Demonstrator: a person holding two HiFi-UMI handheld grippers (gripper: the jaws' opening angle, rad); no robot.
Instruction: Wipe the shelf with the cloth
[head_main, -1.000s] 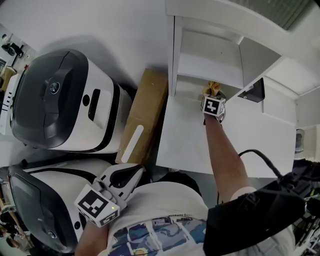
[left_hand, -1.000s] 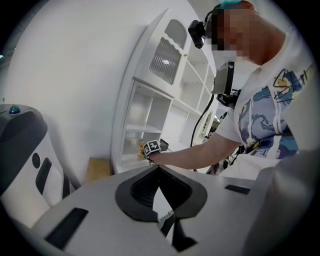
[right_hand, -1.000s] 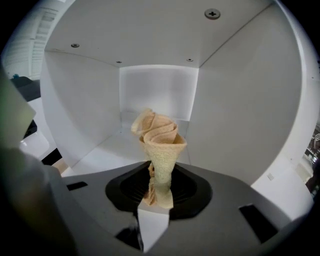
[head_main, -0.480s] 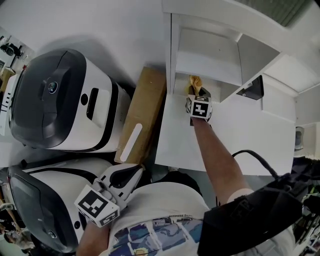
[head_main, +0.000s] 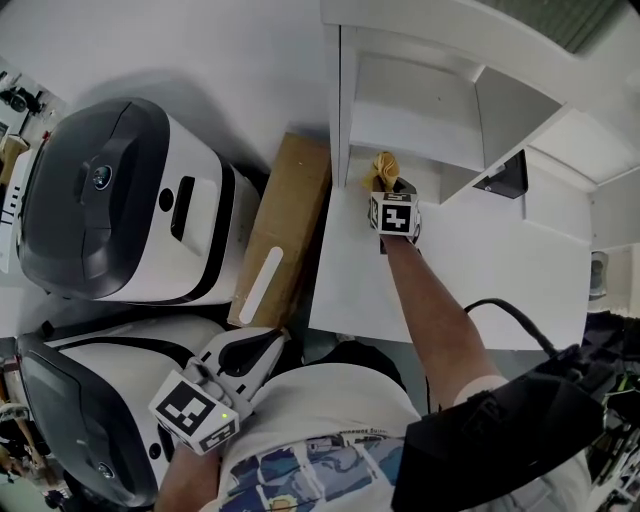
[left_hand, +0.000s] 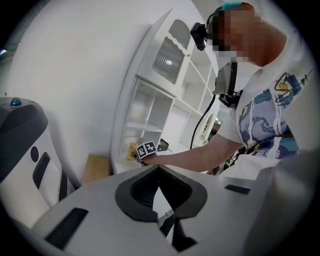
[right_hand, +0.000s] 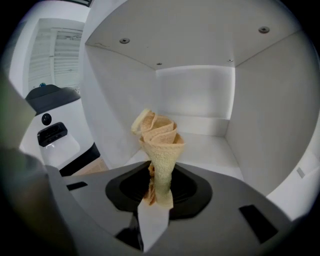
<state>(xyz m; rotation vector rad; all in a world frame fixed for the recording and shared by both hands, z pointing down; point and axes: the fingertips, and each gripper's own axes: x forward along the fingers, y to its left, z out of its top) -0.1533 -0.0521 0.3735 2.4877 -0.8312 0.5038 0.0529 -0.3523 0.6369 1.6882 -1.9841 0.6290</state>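
In the head view, the right claw (head_main: 391, 190) reached into the lowest open compartment of a white wooden shelf unit (head_main: 420, 110), its jaws clamped on a bunched yellow-tan waffle-weave cloth (head_main: 384, 166) near the compartment's left wall. A broad white ledge (head_main: 470, 280) of the unit ran out in front. A flat brown cardboard slab (head_main: 285, 235) lay just beside the unit, and past it stood two white-and-dark-grey rounded machines (head_main: 120, 200), one behind the other. The left claw (head_main: 262, 350) hung low by the person's printed white T-shirt (head_main: 300, 450), well apart from the shelf. In the left gripper view, the left claw (left_hand: 159, 172) had its jaws together with nothing between them; beyond rose a plain white wall (left_hand: 75, 75), the tall shelf unit (left_hand: 150, 107) with a louvred panel at its top, and the cloth (left_hand: 132, 150) in the bottom bay. In the right gripper view, the cloth (right_hand: 160, 145) stood up in folds from the closed right claw (right_hand: 157, 192), in front of the bare white compartment floor (right_hand: 210, 147); whether it touched the floor could not be told. Small screw heads (right_hand: 124, 40) dotted the compartment's ceiling.
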